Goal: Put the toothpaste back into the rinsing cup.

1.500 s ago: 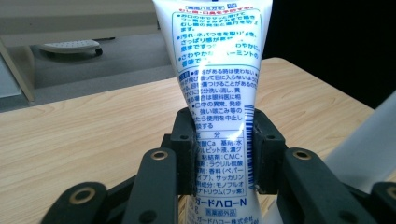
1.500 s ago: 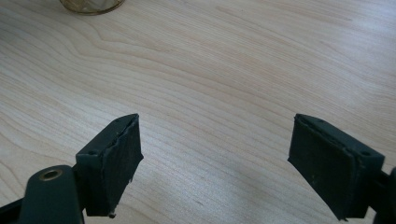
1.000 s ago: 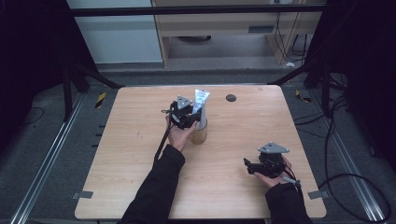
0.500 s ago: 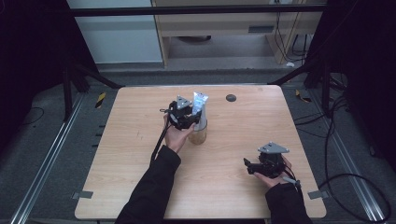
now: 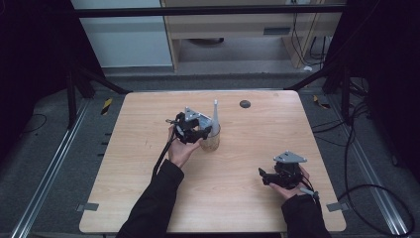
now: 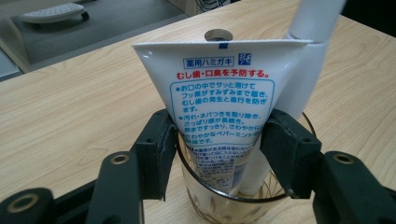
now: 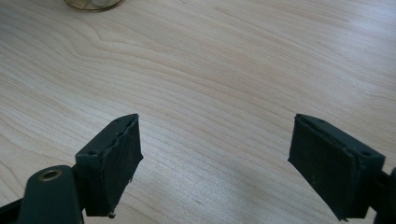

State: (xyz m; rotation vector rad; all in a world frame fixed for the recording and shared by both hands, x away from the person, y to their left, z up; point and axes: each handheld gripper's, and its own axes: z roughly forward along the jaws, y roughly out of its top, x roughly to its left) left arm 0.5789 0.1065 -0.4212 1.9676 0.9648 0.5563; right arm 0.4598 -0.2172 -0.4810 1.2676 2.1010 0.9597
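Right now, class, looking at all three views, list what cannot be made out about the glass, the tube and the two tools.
- Tube cap end: left gripper view, blurred behind the glass wall.
- White stick beside the tube: its top is cut off by the upper edge.
- Left tool grip: whether its pads press the tube is unclear.
- Small dark disc: high view, too small to identify.
- Right tool body: below the frame.

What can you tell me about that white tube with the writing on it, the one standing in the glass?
The white tube looks like soft plastic, with blue and red Japanese print. It stands in a clear glass cup, its flat crimped end up and its lower end down inside. A white stick-like item shares the cup. The left gripper has its black jaws on either side of the tube, at the cup's rim.
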